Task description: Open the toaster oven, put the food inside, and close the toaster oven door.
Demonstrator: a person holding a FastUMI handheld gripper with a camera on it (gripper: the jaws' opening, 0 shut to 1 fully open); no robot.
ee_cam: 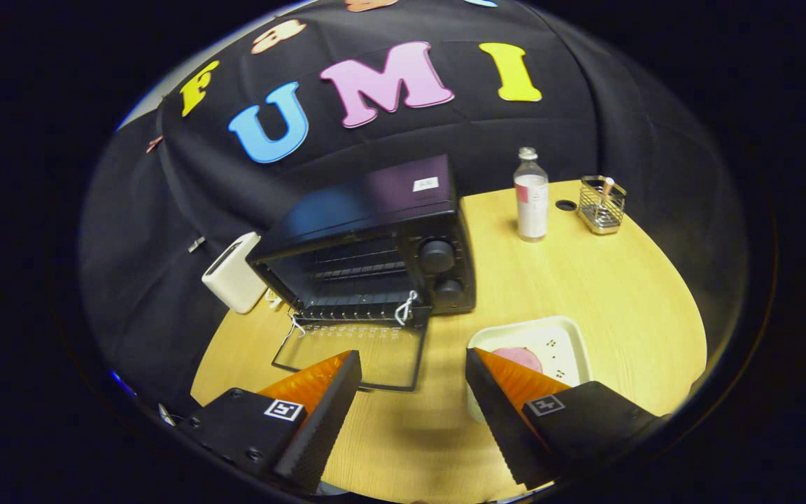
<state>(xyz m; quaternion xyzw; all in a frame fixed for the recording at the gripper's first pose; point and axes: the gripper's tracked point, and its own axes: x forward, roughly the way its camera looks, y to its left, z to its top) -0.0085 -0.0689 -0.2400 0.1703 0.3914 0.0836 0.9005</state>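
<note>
Toaster oven point(375, 245) open, door point(354, 353) flat on the surface point(620, 294).
Hand-held gripper point(413, 378) wide and empty; food point(520, 358) on the tray point(571, 339) lies just ahead of its right finger, oven mouth ahead-left.

One toaster oven point(375, 245), one tray point(571, 336), one bottle point(531, 199), one wire basket point(602, 205).

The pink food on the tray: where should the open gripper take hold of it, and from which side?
Probably across its rounded edges, coming down from above. The pink food lies flat in the shallow tray, whose raised rim blocks a sideways approach. The gripper is open, the food just beyond one finger, with the oven door already down.
</note>
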